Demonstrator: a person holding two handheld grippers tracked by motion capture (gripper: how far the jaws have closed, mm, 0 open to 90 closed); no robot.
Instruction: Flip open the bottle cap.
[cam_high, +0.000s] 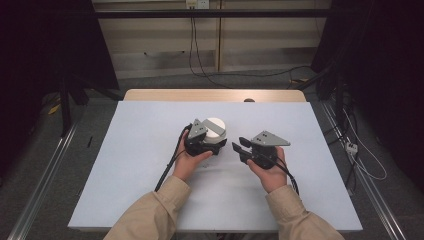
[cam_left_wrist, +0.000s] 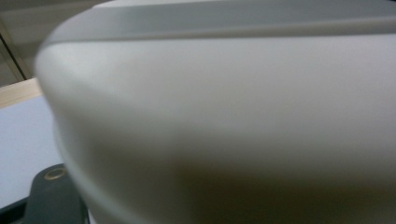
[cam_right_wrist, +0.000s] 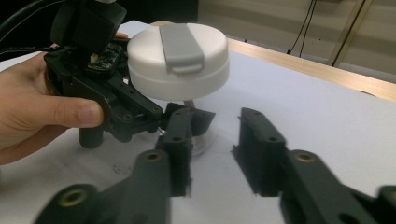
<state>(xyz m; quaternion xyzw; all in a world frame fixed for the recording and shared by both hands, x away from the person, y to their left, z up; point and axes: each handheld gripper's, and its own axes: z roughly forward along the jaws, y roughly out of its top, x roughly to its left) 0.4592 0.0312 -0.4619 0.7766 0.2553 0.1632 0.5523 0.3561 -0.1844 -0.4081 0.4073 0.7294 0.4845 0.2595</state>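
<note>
Both matte black two-jaw grippers sat low over the table. We held the left gripper (cam_high: 214, 145) clamped tight on the clear base of a round white plastic container with a smooth domed lid and a flat grey tab (cam_right_wrist: 179, 60); that container stood at the middle of the table and loomed as a blurred, pale curved wall (cam_left_wrist: 224, 121) in the left gripper view. Our right gripper (cam_right_wrist: 212, 144) hovered just beside it, blocky jaws parted with nothing between them and no contact with the container. Its grey three-cornered plate (cam_high: 270, 138) looked flat and dull. Beneath lay the smooth pale-blue sheet (cam_high: 140, 150) over a light wooden tabletop (cam_high: 210, 95).
</note>
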